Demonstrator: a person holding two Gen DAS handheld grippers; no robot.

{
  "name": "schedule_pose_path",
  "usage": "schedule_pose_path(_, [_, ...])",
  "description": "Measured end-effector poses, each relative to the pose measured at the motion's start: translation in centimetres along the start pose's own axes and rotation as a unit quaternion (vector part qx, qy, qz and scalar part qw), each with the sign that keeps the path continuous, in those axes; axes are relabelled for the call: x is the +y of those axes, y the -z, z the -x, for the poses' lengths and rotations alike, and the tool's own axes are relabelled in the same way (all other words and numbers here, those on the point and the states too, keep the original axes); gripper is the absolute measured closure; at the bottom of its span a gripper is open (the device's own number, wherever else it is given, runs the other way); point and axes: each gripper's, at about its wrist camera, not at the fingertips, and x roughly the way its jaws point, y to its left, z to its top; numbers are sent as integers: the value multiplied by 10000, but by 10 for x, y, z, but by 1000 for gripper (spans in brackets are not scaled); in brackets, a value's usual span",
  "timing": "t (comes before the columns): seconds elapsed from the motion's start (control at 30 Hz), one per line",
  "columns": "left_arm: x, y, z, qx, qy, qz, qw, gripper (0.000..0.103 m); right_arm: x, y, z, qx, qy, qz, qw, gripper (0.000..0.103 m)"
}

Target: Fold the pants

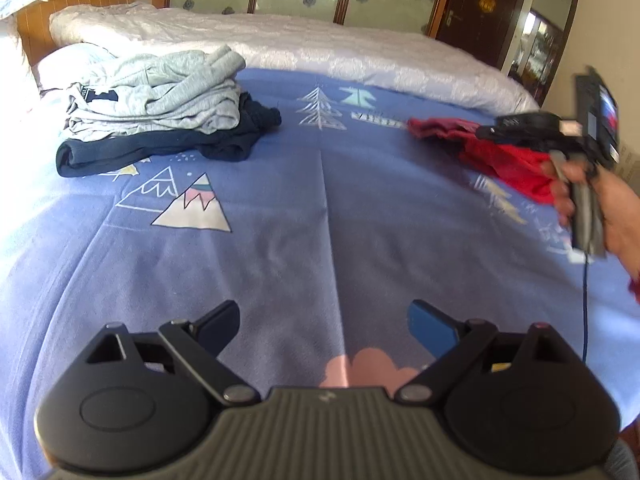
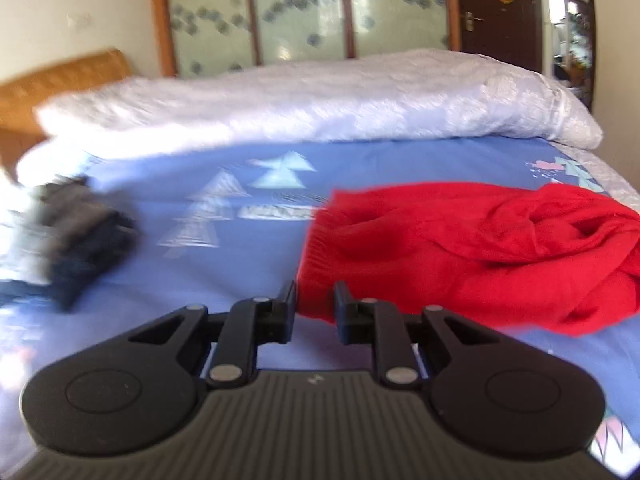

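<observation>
- The left tool (image 1: 324, 326) hangs over the bare blue patterned bed sheet (image 1: 280, 232), fingers spread wide and grasping nothing.
- The right tool (image 2: 315, 306) sits low at the near edge of the red pants (image 2: 460, 248); its fingers stand a narrow gap apart, with red cloth showing in the gap, though whether they pinch it cannot be told.
- The pants lie crumpled on the sheet's right side.
- Farther left rests a pile of grey and navy clothes (image 1: 160, 100).
- Beyond lies a white quilt (image 1: 320, 48).
</observation>
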Motion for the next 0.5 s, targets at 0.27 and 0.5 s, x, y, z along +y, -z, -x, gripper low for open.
schedule_pose_path(0.27, [30, -9, 26, -88, 1366, 1289, 9822, 8, 63, 48, 141, 91, -1780, -132, 9839, 93])
schedule_pose_path(0.5, [22, 3, 11, 381, 1461, 1336, 9795, 7, 149, 123, 206, 357, -3259, 202, 9445, 101])
